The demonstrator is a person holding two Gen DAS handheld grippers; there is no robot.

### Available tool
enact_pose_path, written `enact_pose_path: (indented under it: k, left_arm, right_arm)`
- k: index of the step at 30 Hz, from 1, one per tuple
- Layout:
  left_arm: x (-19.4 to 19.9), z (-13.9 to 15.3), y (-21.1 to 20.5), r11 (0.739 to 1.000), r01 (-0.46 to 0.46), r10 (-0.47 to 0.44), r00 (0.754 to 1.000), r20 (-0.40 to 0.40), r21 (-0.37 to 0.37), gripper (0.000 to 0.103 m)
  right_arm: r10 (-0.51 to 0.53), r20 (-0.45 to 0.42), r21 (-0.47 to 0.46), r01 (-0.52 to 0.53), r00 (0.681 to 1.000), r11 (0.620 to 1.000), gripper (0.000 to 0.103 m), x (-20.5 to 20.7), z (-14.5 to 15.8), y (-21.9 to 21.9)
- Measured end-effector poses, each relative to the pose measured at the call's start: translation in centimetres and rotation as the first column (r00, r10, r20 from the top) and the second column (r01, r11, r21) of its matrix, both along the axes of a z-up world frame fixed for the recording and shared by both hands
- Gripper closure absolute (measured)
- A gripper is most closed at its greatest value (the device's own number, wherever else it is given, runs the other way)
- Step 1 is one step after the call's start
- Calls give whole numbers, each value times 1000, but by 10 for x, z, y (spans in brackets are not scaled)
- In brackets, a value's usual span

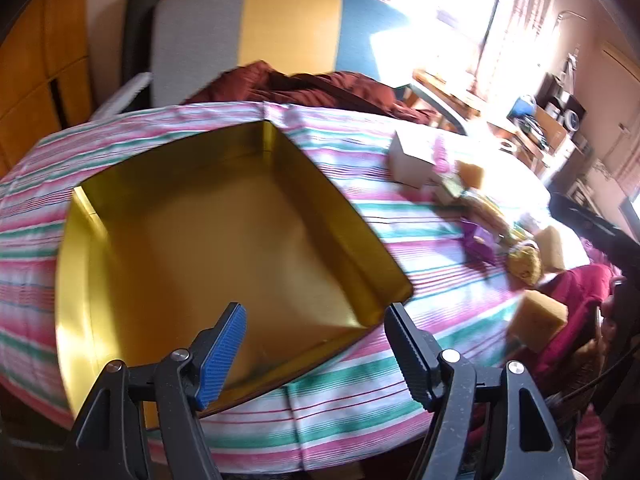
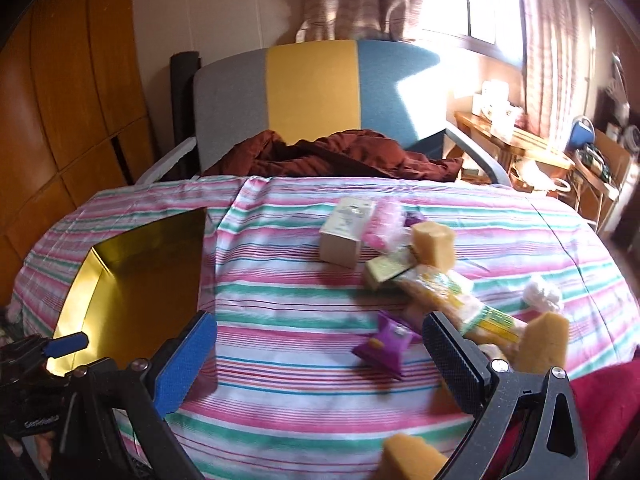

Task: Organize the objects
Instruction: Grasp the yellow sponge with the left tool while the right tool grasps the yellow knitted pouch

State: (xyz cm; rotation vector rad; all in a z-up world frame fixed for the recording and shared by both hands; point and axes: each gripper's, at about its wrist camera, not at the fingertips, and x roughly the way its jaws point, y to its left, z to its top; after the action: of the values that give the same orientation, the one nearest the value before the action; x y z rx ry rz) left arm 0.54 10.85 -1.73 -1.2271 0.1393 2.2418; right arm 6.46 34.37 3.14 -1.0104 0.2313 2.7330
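1. My left hand-held gripper (image 1: 316,344) hangs over the near corner of the gold tin (image 1: 224,232), tilted down. Jaws are well apart with nothing between them, just the tin's near edge and the striped cloth (image 1: 352,412) below.
2. The tin is a shallow gold box with nothing in it, sitting on the left side of the counter. In the right wrist view it's off to the left (image 2: 132,268), and a bit of my left gripper shows near its near end.
3. My right hand-held gripper (image 2: 320,344) is spread as wide as it goes and isn't holding anything. It points down at the cloth, with the small purple packet (image 2: 384,346) lying between the fingers' line of sight, not touched.
4. The clutter is all on the right side of the counter, well apart from the tin: a cream box (image 2: 346,230) with a pink bag (image 2: 384,224) just beside it, a sponge (image 2: 434,244) next to those, a flat greenish pack (image 2: 386,268), and a long yellow-green wrapped pack (image 2: 460,300) running toward my right finger.
5. Two more sponges: one at the far right (image 2: 544,340), one at the bottom edge (image 2: 412,460), right under the gripper. A white fluffy thing (image 2: 542,294) too, can't tell what it is.
6. Behind the counter there's a chair (image 2: 312,92) with a dark red cloth (image 2: 340,156) dumped on it.
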Motion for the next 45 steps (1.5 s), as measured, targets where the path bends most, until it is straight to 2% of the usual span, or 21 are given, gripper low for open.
enact_pose_path:
  k: [4, 7, 9, 10, 13, 15, 18, 20, 22, 24, 26, 27, 28, 31, 33, 36, 38, 42, 44, 45]
  left_arm:
    - [4, 1, 33, 992, 121, -121, 992, 25, 26, 30]
    - [16, 3, 69, 957, 284, -286, 957, 41, 56, 30]
    - [31, 5, 97, 904, 417, -422, 906, 42, 91, 27]
    - [39, 5, 109, 880, 466, -471, 881, 37, 95, 21]
    - [66, 3, 144, 801, 594, -597, 802, 13, 75, 18]
    - [79, -3, 164, 755, 650, -654, 755, 37, 82, 16]
    - [91, -14, 184, 719, 689, -695, 715, 76, 88, 11]
    - [98, -21, 196, 702, 707, -712, 696, 87, 90, 10]
    - [101, -26, 207, 705, 706, -709, 700, 83, 68, 10]
    - [99, -30, 211, 709, 700, -705, 703, 98, 82, 13]
    - [92, -32, 209, 719, 684, -695, 710, 115, 125, 30]
    - [89, -33, 207, 721, 679, -693, 711, 119, 139, 44]
    - [85, -33, 205, 721, 676, -693, 711, 124, 150, 49]
    - [79, -31, 193, 716, 669, -696, 706, 133, 197, 54]
    - [78, -30, 191, 713, 672, -698, 707, 115, 200, 55]
    - [79, -27, 187, 708, 675, -703, 703, 109, 209, 58]
    - [81, -24, 185, 696, 688, -714, 694, 95, 206, 64]
    - [80, -23, 179, 688, 693, -721, 686, 95, 214, 64]
    - [78, -27, 177, 699, 682, -712, 691, 124, 217, 50]
    - [79, -31, 183, 702, 681, -710, 691, 136, 207, 35]
  right_arm:
    - [-23, -15, 13, 23, 1000, 1000, 0, 32, 18, 30]
    - [-71, -8, 58, 71, 997, 996, 0, 62, 29, 58]
    - [-130, 7, 71, 129, 992, 989, 0, 82, 34, 80]
    - [-173, 15, 72, 172, 985, 982, 0, 92, 35, 92]
    - [-304, 37, 50, 302, 952, 952, 0, 119, 31, 126]
    - [-373, 53, 17, 373, 926, 928, 0, 132, 26, 144]
    - [-433, 77, -22, 436, 898, 900, 0, 145, 22, 158]
    - [-440, 93, -16, 443, 893, 896, 0, 146, 19, 159]
    - [-433, 106, -8, 436, 895, 900, 0, 145, 16, 158]
    - [-415, 112, -15, 419, 903, 908, 0, 141, 14, 158]
    - [-384, 121, -15, 389, 915, 921, 0, 134, 12, 155]
    - [-367, 125, -14, 371, 922, 929, 0, 129, 10, 153]
    - [-347, 132, -16, 352, 929, 936, 0, 125, 9, 151]
    - [-270, 160, -22, 277, 950, 961, 0, 106, 2, 144]
    - [-216, 187, -21, 224, 958, 974, 0, 89, -4, 139]
    - [-164, 244, -18, 173, 956, 985, 2, 67, -16, 137]
    - [-142, 278, -31, 157, 950, 987, 8, 55, -23, 139]
    - [-79, 344, -61, 106, 936, 992, 23, 34, -35, 143]
    - [-34, 381, -78, 69, 924, 995, 24, 21, -43, 141]
    - [-17, 401, -82, 55, 916, 995, 24, 15, -49, 140]
